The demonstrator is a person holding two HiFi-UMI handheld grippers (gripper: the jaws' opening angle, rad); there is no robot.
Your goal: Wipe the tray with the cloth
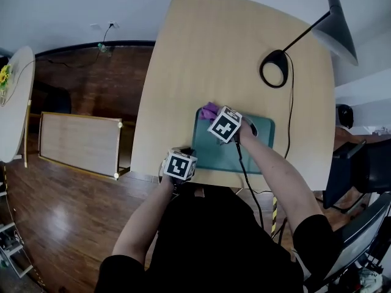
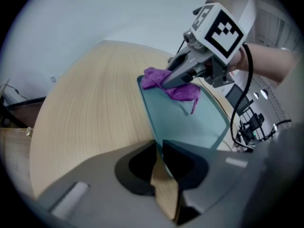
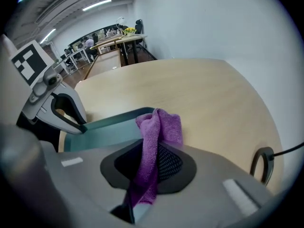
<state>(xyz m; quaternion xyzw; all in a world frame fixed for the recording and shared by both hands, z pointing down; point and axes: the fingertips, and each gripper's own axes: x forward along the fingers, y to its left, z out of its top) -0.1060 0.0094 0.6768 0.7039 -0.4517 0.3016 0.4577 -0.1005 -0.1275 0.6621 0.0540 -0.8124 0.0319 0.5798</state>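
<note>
Black sleeves and bare forearms reach out from the bottom of the head view, each hand carrying a gripper over a pale wooden table (image 1: 214, 54). At the near edge of that table the left gripper (image 2: 159, 148) has its jaws pressed together on the near left corner of the teal tray (image 1: 217, 154), and the thin rim of the tray runs straight into the narrow gap between them. Further out, the right gripper (image 3: 151, 148) pinches the purple cloth (image 3: 161, 127): the fabric is squeezed between the two dark pads, a fold of it bunches up above the jaw tips and a tail hangs down behind them. Seen from the left gripper view, this cloth rests on the tray's far left corner, partly over the rim there, with one loose strand trailing onto the tray floor. The rest of the tray floor shows bare and smooth. Beyond the tray, on the far right part of the table, stands a black lamp (image 1: 333, 23) with a ring-shaped base (image 1: 274, 68), and a black cable (image 1: 288, 108) runs from that base back along the table past the tray's right side.
</note>
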